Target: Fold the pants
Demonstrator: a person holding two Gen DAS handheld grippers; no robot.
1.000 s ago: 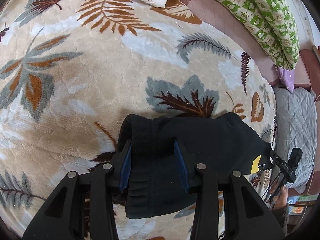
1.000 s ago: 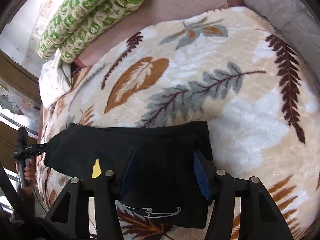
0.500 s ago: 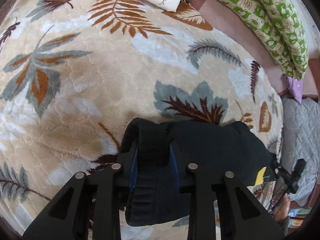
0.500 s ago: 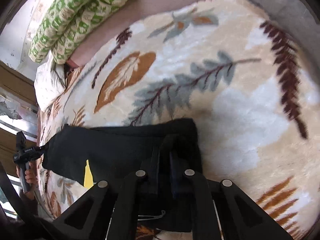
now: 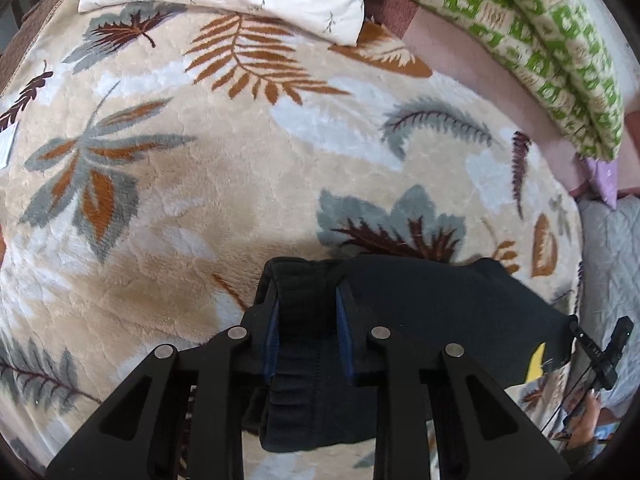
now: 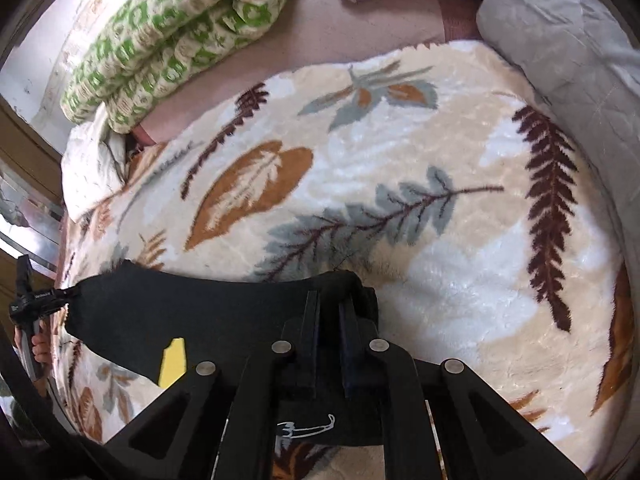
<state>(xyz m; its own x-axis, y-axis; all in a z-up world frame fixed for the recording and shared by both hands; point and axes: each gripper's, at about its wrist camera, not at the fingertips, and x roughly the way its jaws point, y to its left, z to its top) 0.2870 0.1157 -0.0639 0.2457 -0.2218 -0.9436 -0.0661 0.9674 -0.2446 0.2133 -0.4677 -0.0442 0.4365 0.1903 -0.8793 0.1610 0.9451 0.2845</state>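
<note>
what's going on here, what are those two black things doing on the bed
A person is folding a pair of black pants on a leaf-patterned blanket, using a handheld tool in each hand. The left tool has just closed on a thick bunch of the fabric at one end; the right tool is clamped tight on the opposite end. The pants lie stretched between the two grips, part folded into a band, low over the blanket.

The pants [image 5: 420, 304] are matt black knit cloth with a ribbed cuff at 6 o'clock, lying on a plush, fuzzy blanket [image 5: 240, 184].
</note>
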